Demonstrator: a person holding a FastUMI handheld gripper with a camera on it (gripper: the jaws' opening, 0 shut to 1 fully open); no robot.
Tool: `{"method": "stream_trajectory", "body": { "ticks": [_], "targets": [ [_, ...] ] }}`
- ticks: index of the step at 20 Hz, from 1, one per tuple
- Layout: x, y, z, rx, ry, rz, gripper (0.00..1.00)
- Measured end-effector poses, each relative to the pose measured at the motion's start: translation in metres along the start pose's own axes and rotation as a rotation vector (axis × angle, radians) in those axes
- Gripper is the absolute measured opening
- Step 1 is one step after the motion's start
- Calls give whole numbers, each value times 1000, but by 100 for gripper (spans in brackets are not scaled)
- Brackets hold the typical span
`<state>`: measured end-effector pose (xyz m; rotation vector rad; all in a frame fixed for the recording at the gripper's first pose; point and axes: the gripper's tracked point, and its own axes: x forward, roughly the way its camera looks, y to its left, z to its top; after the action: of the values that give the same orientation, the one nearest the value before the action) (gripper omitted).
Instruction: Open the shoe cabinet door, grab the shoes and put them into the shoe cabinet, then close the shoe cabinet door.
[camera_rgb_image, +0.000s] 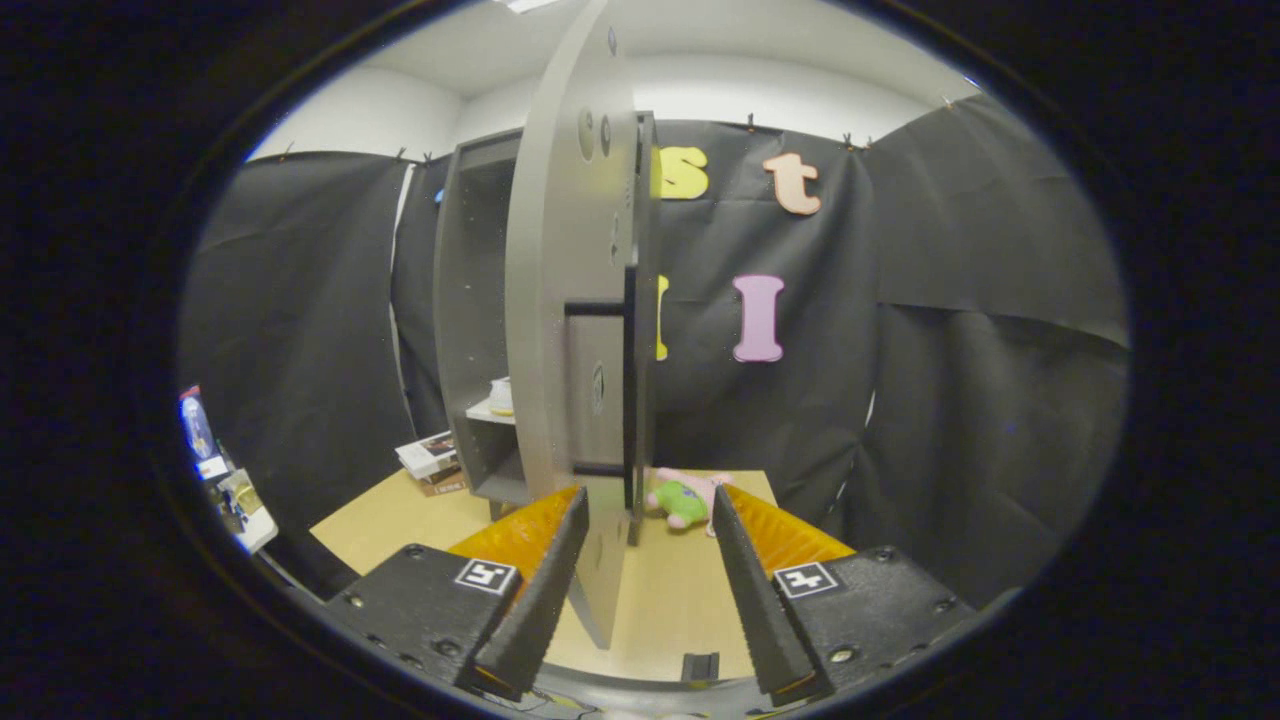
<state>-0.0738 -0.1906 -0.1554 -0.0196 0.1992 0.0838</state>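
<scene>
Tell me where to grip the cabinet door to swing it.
Grip the door by its thin free edge, coming straight on. It stands open, edge-on, its lower edge already between the open gripper's fingers; one finger each side would likely pinch the flat panel.

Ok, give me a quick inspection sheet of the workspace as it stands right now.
Surface: light wooden tabletop, bare ahead of the gripper.
Job's things: grey shoe cabinet with its door swung open, seen edge-on; a pale item on the inner shelf, too small to identify.
Clutter: pink and green plush toy beside the cabinet; stacked booklets on the table's far side.
Grippers: gripper open, jaws apart, the door's lower edge between them, closer to one jaw, contact unclear.
Cables: nothing seen.
Surroundings: black cloth wall; small items on a side stand.
</scene>
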Motion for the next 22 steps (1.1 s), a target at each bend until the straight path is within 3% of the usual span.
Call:
{"method": "stream_trajectory", "body": {
  "ticks": [6, 9, 14, 22],
  "targets": [
    [-65, 41, -47, 13, -19, -136, 92],
    [-71, 85, -72, 2, -28, -153, 100],
    [-36, 176, -135, 8, 60, -37, 100],
    [70, 280, -259, -18, 218, 128, 100]
  ]
}}
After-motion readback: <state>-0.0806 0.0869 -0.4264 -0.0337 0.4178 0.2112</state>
